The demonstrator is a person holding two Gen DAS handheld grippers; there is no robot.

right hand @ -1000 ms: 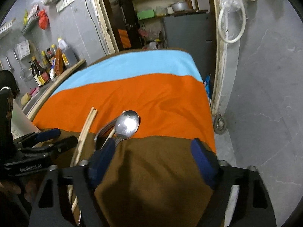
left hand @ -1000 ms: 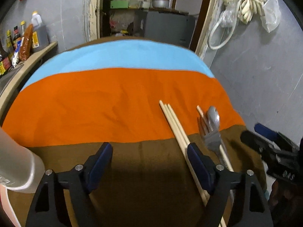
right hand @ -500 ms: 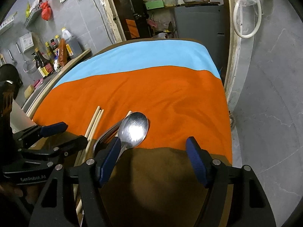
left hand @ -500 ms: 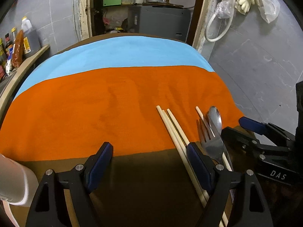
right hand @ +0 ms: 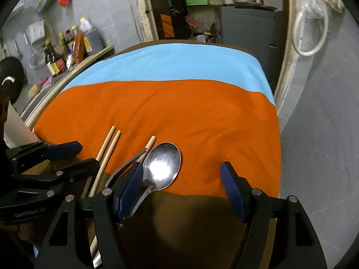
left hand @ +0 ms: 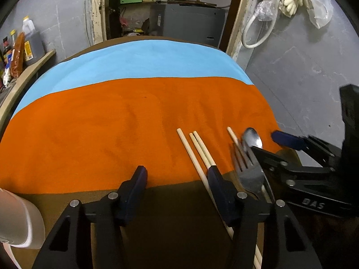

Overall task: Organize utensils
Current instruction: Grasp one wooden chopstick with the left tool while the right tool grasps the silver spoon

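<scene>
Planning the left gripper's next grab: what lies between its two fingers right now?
In the left wrist view, only bare cloth lies between the left gripper fingers; the chopsticks run under its right finger.

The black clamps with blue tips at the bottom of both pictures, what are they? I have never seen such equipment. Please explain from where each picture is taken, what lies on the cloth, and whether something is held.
There is no robot here. A person holds one hand tool in each hand, and each tool has a two-finger gripper with a wide-angle camera looking forward along the fingers. One picture comes from the left gripper, the other from the right gripper, and each camera also sees the other tool at its edge.

On the striped cloth lie wooden chopsticks, a fork and a spoon, close together.

Nothing is held. The left gripper's jaws have just been closing but press on nothing. The right gripper is open, with the spoon's bowl showing between its fingers.
</scene>
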